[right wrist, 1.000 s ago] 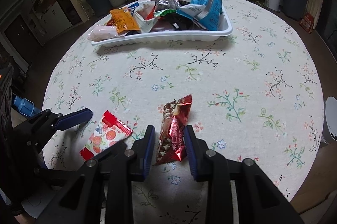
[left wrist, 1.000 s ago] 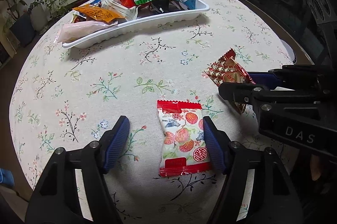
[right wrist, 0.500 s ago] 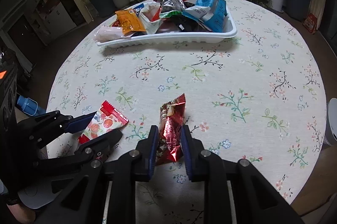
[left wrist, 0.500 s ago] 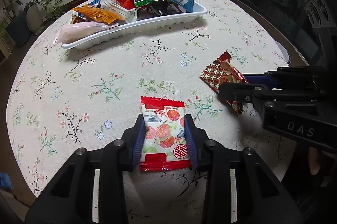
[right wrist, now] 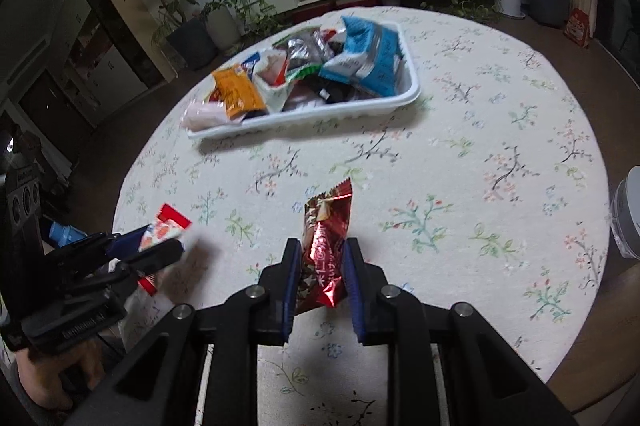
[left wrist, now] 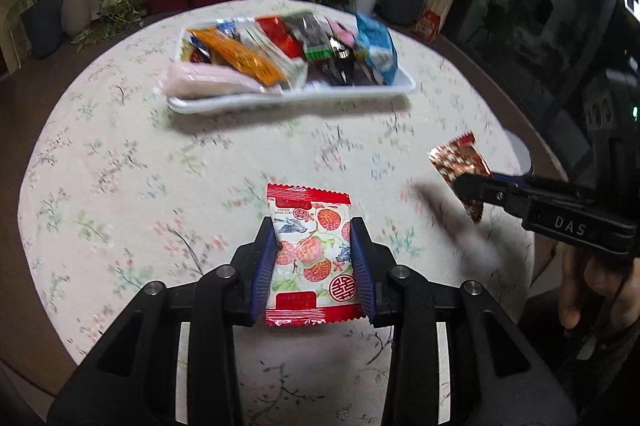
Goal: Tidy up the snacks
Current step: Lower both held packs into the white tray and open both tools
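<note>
Each tool grasps one snack, the left tool (left wrist: pixel 314 262) a fruit packet (left wrist: pixel 311 254), the right tool (right wrist: pixel 320 274) a red bar (right wrist: pixel 326 246), both above the table (right wrist: pixel 500 130); next I think carry them to the tray (right wrist: pixel 360 110)

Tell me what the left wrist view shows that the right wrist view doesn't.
Only the left wrist view: the fruit-print packet's whole front, gripped between the left gripper's fingers, and the "DAS" lettering on the right gripper.

Only the right wrist view: the dark red packet seen lengthwise, pinched by the right gripper, a blue bottle past the table edge, and a white container at the right edge.

Both: the white tray piled with snacks on the floral tablecloth, both packets, and both grippers.
</note>
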Available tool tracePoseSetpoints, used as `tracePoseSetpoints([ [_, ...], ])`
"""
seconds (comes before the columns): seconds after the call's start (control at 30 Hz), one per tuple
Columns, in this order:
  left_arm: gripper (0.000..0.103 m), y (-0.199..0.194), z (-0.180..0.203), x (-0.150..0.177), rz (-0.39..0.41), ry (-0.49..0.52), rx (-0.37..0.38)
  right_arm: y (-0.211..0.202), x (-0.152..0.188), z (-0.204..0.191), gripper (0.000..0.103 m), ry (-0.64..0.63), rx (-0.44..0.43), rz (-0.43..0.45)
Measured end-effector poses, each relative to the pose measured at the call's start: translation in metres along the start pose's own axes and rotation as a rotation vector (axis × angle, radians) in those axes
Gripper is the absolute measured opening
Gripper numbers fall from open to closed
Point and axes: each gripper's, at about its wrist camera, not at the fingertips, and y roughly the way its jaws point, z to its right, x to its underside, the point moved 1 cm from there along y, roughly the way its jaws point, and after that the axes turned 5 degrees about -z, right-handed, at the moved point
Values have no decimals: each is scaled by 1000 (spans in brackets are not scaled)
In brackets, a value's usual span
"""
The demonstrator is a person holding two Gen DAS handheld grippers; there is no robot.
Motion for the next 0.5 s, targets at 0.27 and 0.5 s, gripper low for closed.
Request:
tracePoseSetpoints([
  [0.27,34,-48,-30,-76,134,-32,41,-44,-47,3,24,12,-14,104],
  [0.5,34,-43,-52,-161,175,-56,53,-69,-137,-38,24,-98,-7,201],
])
